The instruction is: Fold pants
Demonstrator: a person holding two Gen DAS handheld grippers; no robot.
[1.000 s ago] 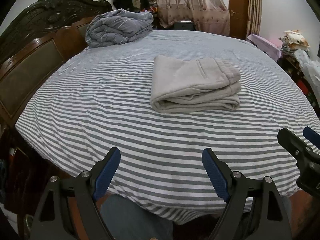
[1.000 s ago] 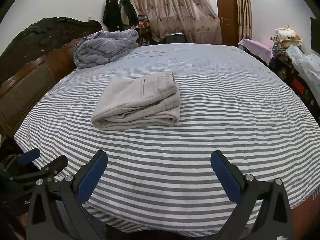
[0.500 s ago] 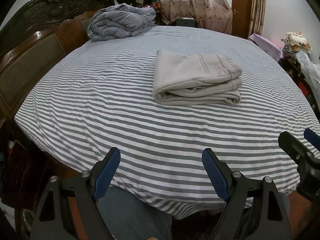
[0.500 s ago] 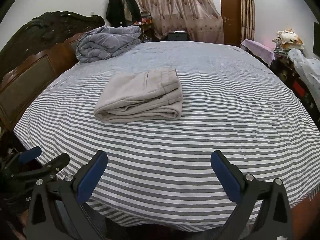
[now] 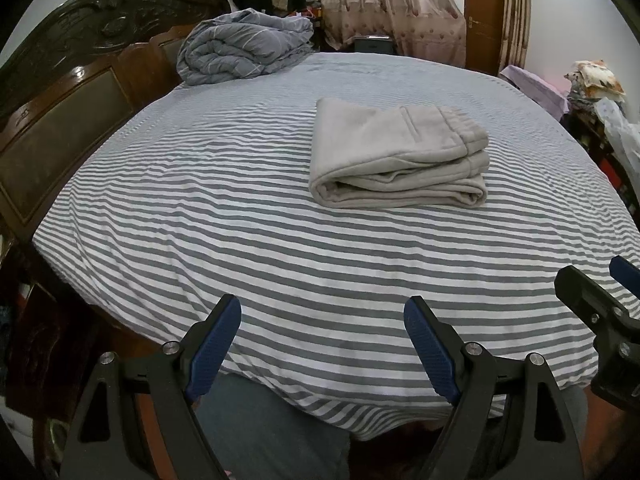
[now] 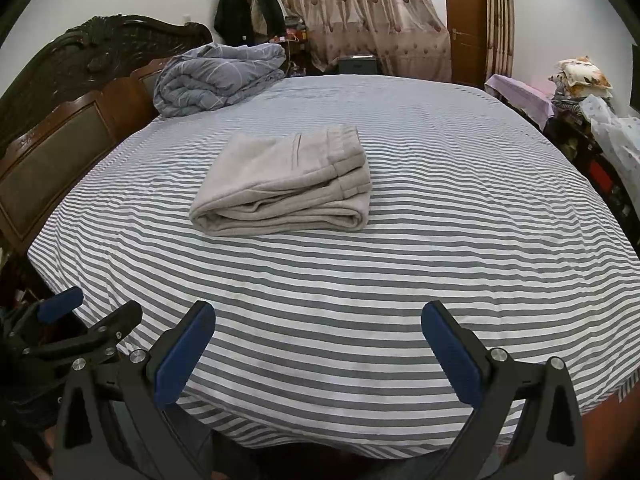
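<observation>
The beige pants (image 5: 396,156) lie folded in a compact stack on the striped bed, waistband to the right; they also show in the right wrist view (image 6: 286,184). My left gripper (image 5: 322,336) is open and empty, held back over the near edge of the bed, well short of the pants. My right gripper (image 6: 318,342) is open and empty too, beside the left one at the near edge. Each gripper shows at the side of the other's view: the right gripper (image 5: 600,304) and the left gripper (image 6: 80,320).
The grey-and-white striped sheet (image 5: 240,240) covers the bed. A rolled grey duvet (image 5: 244,52) lies at the far left by the dark wooden headboard (image 5: 72,92). Cluttered furniture and bags (image 6: 600,120) stand along the right side. Curtains and a door are at the back.
Both grippers have drawn back a little and tilted, so the bed and pants sit slightly lower and farther in view. The pants have not moved. Both grippers stay open.
</observation>
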